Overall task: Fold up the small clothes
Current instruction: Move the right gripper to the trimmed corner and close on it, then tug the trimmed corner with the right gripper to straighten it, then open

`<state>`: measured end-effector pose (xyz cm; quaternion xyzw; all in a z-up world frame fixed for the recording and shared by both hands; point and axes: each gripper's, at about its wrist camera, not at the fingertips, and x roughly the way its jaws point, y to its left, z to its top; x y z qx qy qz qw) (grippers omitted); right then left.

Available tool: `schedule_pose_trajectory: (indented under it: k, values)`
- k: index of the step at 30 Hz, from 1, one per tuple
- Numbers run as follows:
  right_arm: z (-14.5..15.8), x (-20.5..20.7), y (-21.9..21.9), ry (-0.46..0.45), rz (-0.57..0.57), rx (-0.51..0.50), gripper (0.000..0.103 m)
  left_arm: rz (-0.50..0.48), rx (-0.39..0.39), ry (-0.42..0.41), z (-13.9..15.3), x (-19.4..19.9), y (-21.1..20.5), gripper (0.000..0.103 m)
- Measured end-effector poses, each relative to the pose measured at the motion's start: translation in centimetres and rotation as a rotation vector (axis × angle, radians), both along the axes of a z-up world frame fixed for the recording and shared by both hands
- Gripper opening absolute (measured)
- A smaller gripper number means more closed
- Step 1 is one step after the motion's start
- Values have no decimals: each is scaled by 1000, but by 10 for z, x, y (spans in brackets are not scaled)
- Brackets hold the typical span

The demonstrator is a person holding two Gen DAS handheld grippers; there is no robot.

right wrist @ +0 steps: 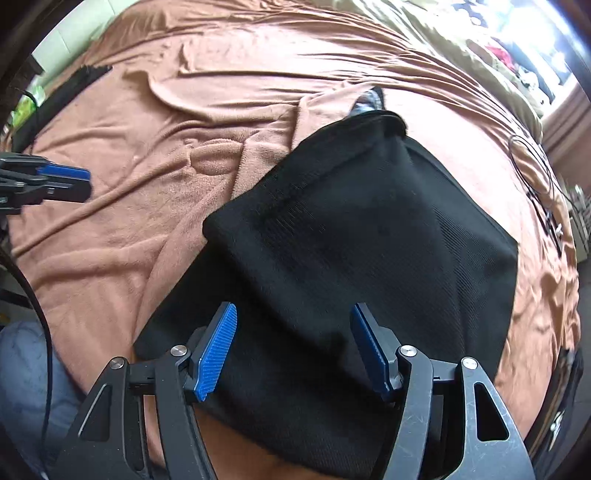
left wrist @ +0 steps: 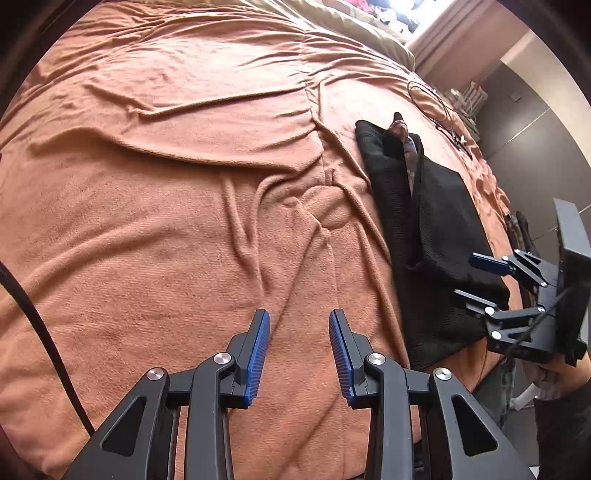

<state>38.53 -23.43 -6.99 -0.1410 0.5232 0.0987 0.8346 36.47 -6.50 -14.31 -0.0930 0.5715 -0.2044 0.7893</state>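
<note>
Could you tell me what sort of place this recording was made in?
Most likely a bedroom: a black garment lies on a bed under a rumpled orange-brown blanket, with olive bedding by a bright window.

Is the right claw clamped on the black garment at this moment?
No: in the right wrist view the right claw hangs open above the black garment, its blue pads apart with no cloth pinched between them.
</note>
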Motion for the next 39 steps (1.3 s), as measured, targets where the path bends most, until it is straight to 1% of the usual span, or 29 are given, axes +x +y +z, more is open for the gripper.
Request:
schedule_pose_trajectory:
  k: [2,3,4,5,6,7,8,11,13,17,19,21,25,27,31,36,39]
  values:
    - [-10,11,1,10,-8,-3,48,4,-8,-10,-1,1,5,36]
    - [-15,17,1,18,-18,-1,46,7,-14,-8,-2,2,7,36]
    - [-18,23,1,17,-26,9,42,11,-21,-3,-4,3,9,36]
    - [-18,26,-1,8,-30,19,32,16,-28,1,-5,4,12,36]
    - [-17,29,-3,1,-30,30,27,17,-37,2,-6,5,15,36]
    - [-15,32,-5,0,-33,46,14,19,-44,-1,-6,6,15,36]
    - [-12,36,-9,-4,-44,63,7,20,-46,-4,-6,6,16,36]
    - [-4,42,-24,-10,-85,113,5,19,-50,-12,-4,5,16,36]
    - [5,43,-34,-28,-99,129,5,14,-60,-15,-1,6,14,36]
    - [27,42,-57,-73,-135,150,5,4,-54,-25,3,10,3,36]
    - [37,42,-74,-95,-164,155,5,-5,-60,-25,4,15,-5,36]
    - [44,41,-88,-109,-196,166,5,-12,-48,-30,6,20,-14,36]
    - [56,41,-129,-137,-268,214,5,-22,-39,-41,12,32,-29,36]
    - [61,39,-141,-145,-296,229,5,-23,-29,-52,15,38,-35,36]
    - [58,45,-171,-148,-347,267,5,-27,-11,-53,18,54,-51,36]
    - [36,64,-197,-121,-394,310,5,-37,1,-46,15,73,-69,36]
    - [18,71,-211,-96,-426,354,5,-35,18,-34,8,86,-80,36]
